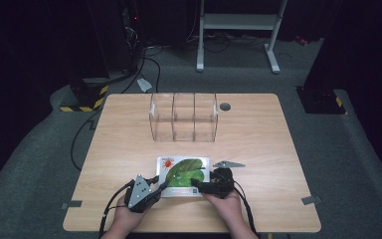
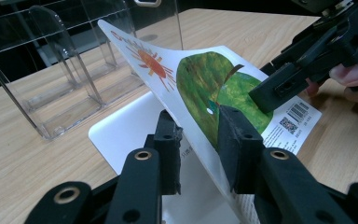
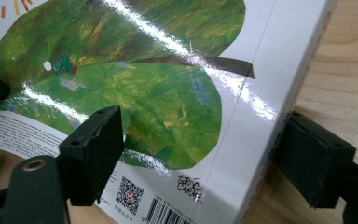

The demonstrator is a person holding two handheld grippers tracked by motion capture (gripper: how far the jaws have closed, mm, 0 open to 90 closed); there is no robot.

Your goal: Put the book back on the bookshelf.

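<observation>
High view: a picture book (image 1: 183,177) lies near the table's (image 1: 258,139) near edge, about midway along it, back cover up, its long axis parallel to that edge. The left gripper (image 1: 155,188) meets the book at its near left corner; the right gripper (image 1: 205,185) meets it at its near right corner, so each hand is nearest its own end. A clear compartmented holder (image 1: 183,117) stands well apart toward the far edge, directly beyond the book.

Left gripper view: the left gripper (image 2: 200,140) has its jaws pressed together on the back cover (image 2: 200,88) alone, which rises tilted off the white page (image 2: 130,126) beneath. The right gripper (image 2: 279,86) reaches in from the right, one jaw over the green leaf.

Right gripper view: the right gripper (image 3: 200,158) has its jaws spread wide across the book's (image 3: 144,93) spine end, one jaw lying on the cover, the other just beside the spine (image 3: 279,84) near the table; whether the pads press cannot be told. Judged from this, the next lift turns on the spine side, held to the right.
</observation>
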